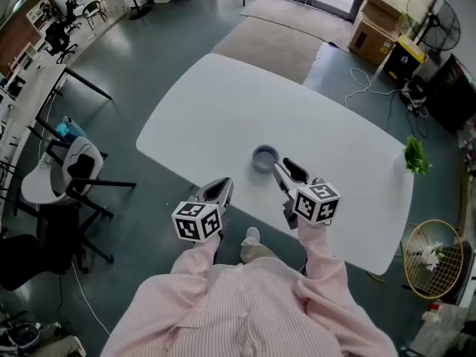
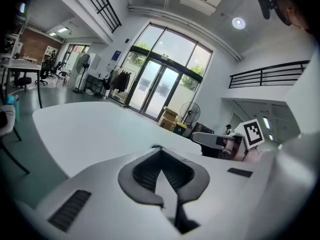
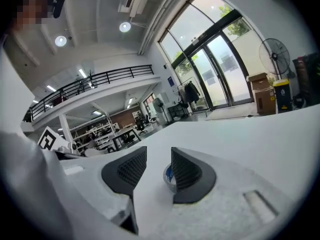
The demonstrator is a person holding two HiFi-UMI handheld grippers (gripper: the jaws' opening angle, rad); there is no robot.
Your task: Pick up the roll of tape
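Observation:
The roll of tape (image 1: 265, 158), a grey-blue ring, lies flat near the middle of the white table (image 1: 223, 103). My right gripper (image 1: 282, 164) is open just to the right of it, with its tips close beside the roll and nothing between the jaws. In the right gripper view the tape (image 3: 168, 176) peeks out behind the right-hand pad of the gripper (image 3: 158, 151), partly hidden by it. My left gripper (image 1: 222, 182) hovers at the table's near edge, well left of the roll. Its jaws (image 2: 160, 151) meet at the tips, shut and empty.
A green leafy item (image 1: 414, 155) sits at the table's right edge. Office chairs (image 1: 67, 173) stand to the left, a wire basket (image 1: 435, 259) to the right. Cardboard boxes (image 1: 375, 24), a floor fan (image 1: 435, 21) and a cable (image 1: 364, 84) are beyond the far side.

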